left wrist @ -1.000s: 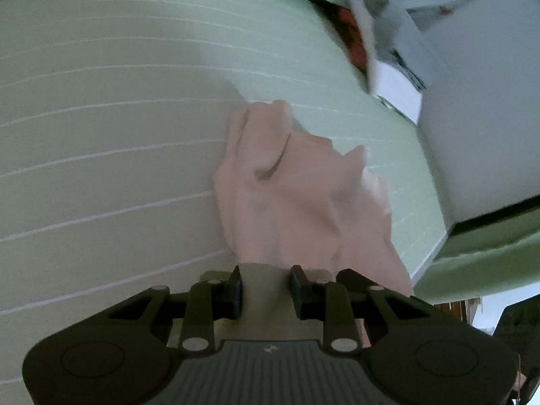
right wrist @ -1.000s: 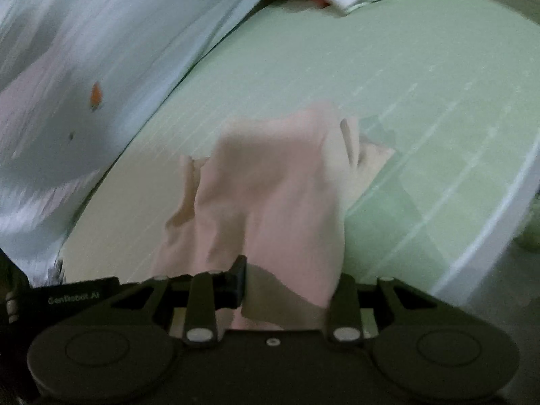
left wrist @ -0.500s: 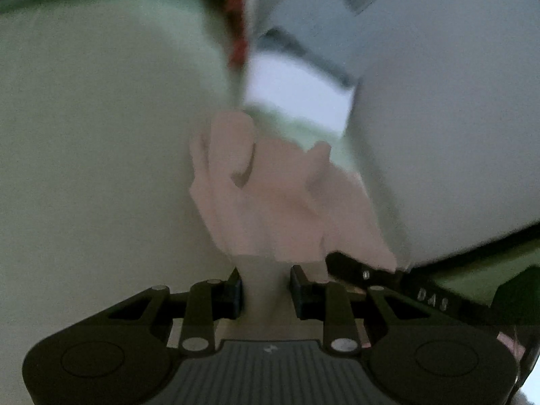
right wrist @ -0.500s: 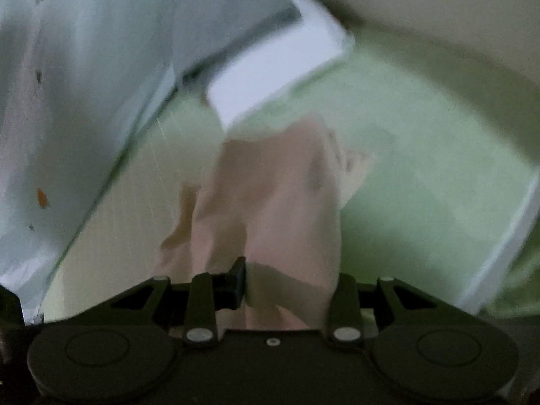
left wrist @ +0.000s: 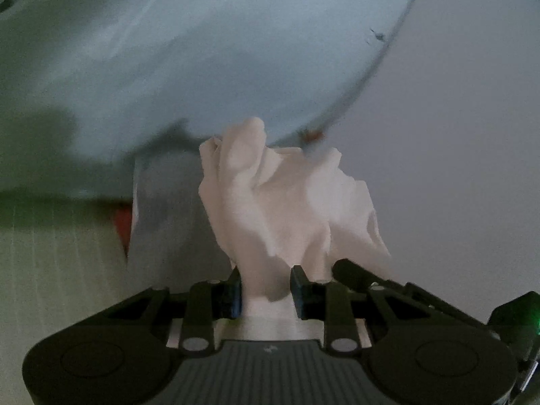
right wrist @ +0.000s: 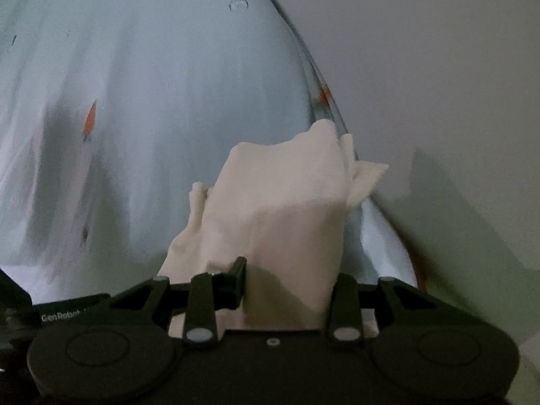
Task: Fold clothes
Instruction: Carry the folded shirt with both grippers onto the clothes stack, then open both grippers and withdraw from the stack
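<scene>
Pale pink cloth [left wrist: 287, 209] hangs bunched between the two grippers, lifted clear of the green striped bed [left wrist: 50, 270] seen low on the left of the left wrist view. The left gripper [left wrist: 266, 292] has its fingers [left wrist: 234, 290] drawn close and clamped on a narrow neck of the cloth, which rises crumpled in front of it. The right gripper [right wrist: 287, 287] also grips the cloth [right wrist: 280, 209]; one finger [right wrist: 238, 278] shows, the other is covered by the draped fabric. Behind the cloth in both views hangs a light blue curtain [right wrist: 168, 101] with small orange marks, beside a plain wall [right wrist: 438, 84]. Part of the right gripper shows at the right edge of the left view.
</scene>
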